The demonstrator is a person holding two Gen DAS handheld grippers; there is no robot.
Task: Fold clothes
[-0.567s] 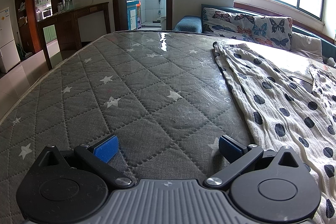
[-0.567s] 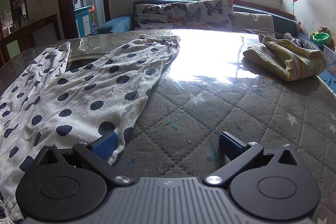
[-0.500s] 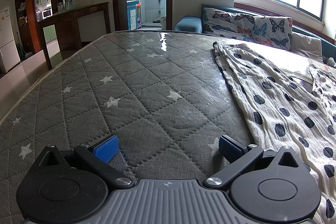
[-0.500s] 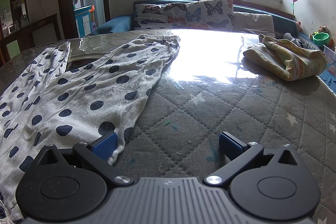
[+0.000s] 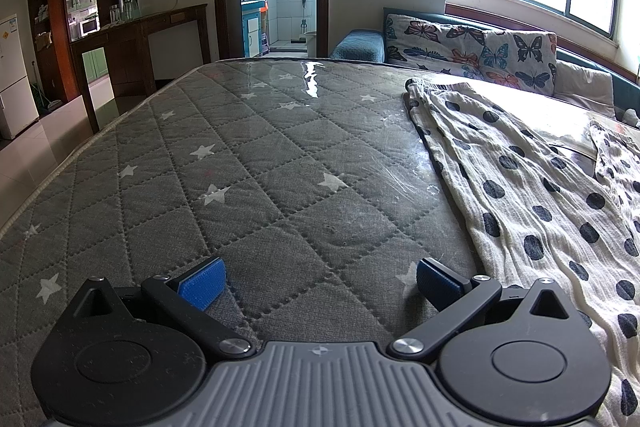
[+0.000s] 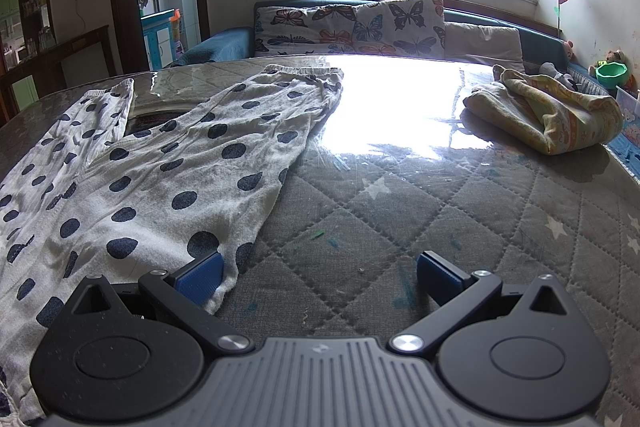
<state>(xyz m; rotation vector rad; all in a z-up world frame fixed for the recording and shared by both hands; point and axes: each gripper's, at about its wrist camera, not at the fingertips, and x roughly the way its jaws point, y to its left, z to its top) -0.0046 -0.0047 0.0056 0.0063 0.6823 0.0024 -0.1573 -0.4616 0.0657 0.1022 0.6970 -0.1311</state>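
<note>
White trousers with dark polka dots (image 6: 168,163) lie spread flat on the grey quilted mattress (image 6: 440,211), waistband at the far end. In the left wrist view the trousers (image 5: 532,195) lie to the right. My left gripper (image 5: 318,283) is open and empty, low over bare mattress (image 5: 240,187) just left of the trouser leg. My right gripper (image 6: 318,277) is open and empty; its left pad (image 6: 200,277) is over the near hem of the trouser leg, its right pad over bare mattress.
A folded yellowish cloth (image 6: 548,111) lies at the mattress's far right. A butterfly-print cushion (image 6: 352,27) and sofa stand behind the mattress. The mattress's left edge (image 5: 60,171) drops to the tiled floor; a dark wooden counter (image 5: 140,43) stands beyond.
</note>
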